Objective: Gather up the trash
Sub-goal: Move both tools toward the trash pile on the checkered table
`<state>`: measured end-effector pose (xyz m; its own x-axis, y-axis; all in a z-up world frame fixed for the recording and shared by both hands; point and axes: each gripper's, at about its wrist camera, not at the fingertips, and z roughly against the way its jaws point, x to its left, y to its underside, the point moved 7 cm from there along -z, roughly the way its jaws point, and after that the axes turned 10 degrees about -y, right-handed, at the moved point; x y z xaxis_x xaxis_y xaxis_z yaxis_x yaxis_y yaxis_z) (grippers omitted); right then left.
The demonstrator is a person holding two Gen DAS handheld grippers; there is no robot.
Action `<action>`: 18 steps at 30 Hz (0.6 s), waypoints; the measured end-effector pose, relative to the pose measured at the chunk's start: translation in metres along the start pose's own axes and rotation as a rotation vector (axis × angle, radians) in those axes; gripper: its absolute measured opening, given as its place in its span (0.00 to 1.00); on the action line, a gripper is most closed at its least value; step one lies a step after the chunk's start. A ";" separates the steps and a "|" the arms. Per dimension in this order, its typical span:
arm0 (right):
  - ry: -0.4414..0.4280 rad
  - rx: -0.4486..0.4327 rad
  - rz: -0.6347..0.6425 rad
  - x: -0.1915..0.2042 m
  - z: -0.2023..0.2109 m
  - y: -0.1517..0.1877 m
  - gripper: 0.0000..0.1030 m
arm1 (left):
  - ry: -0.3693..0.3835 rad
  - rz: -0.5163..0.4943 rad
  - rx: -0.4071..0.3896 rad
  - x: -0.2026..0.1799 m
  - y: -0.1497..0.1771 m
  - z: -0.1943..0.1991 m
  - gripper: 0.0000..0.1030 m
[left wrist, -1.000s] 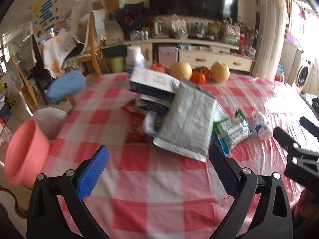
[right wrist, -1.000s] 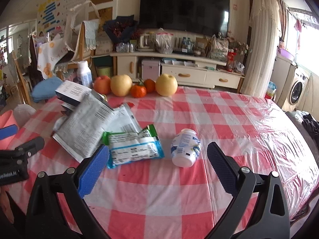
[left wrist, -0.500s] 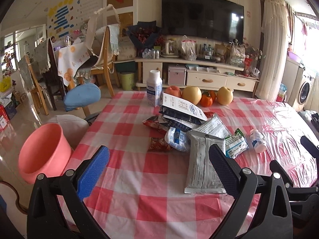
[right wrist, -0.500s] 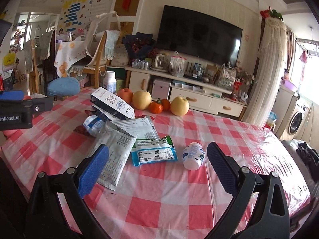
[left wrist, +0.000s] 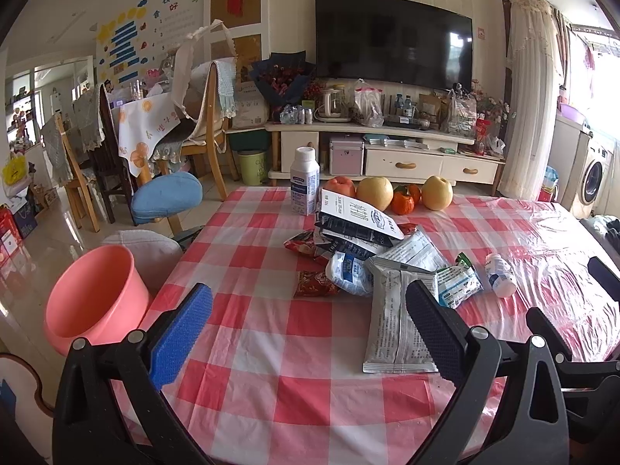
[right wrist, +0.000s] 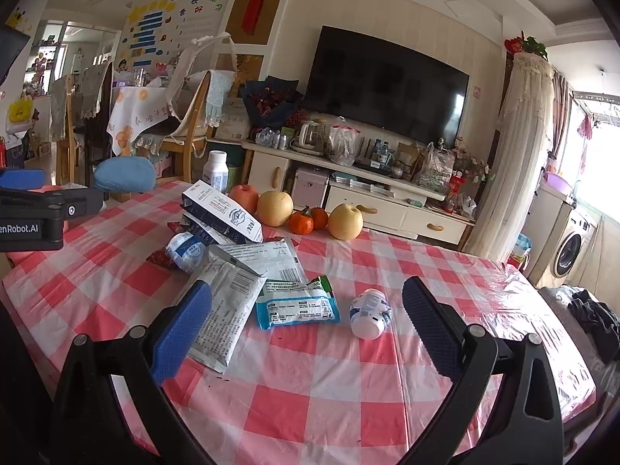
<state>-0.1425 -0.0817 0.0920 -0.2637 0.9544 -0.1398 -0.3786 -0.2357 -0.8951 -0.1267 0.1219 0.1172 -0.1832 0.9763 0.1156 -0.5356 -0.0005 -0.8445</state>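
My red-and-white checked table (left wrist: 271, 348) carries everything, so I read places off its edges. Off its left edge stands the round pink plastic bucket (left wrist: 93, 294), presumably set there to take the rubbish. The trash sits mid-table in a loose pile: a long grey foil pouch (left wrist: 391, 321) nearest the front edge, a blue-and-white wrapper (right wrist: 296, 304) beside it, and a small white bottle (right wrist: 370, 312) lying on its side. My left gripper (left wrist: 310, 329) and right gripper (right wrist: 306, 325) both gape, empty, above the front edge.

Glossy plastic sheet over checked tablecloth (right wrist: 310, 399); matt, smooth pink plastic bucket (left wrist: 93, 302).
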 end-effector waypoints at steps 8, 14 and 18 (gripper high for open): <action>0.005 0.001 0.006 -0.002 -0.001 0.002 0.96 | -0.007 -0.004 -0.008 -0.001 -0.001 0.002 0.95; -0.016 0.006 -0.012 -0.007 -0.004 0.008 0.96 | -0.016 0.002 -0.016 -0.001 -0.001 0.003 0.95; -0.019 -0.003 -0.038 -0.014 -0.003 0.008 0.96 | -0.022 -0.002 -0.009 -0.002 0.000 0.001 0.95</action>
<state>-0.1396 -0.0963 0.0857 -0.2662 0.9589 -0.0979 -0.3856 -0.1991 -0.9009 -0.1275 0.1198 0.1175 -0.2003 0.9713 0.1286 -0.5281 0.0035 -0.8491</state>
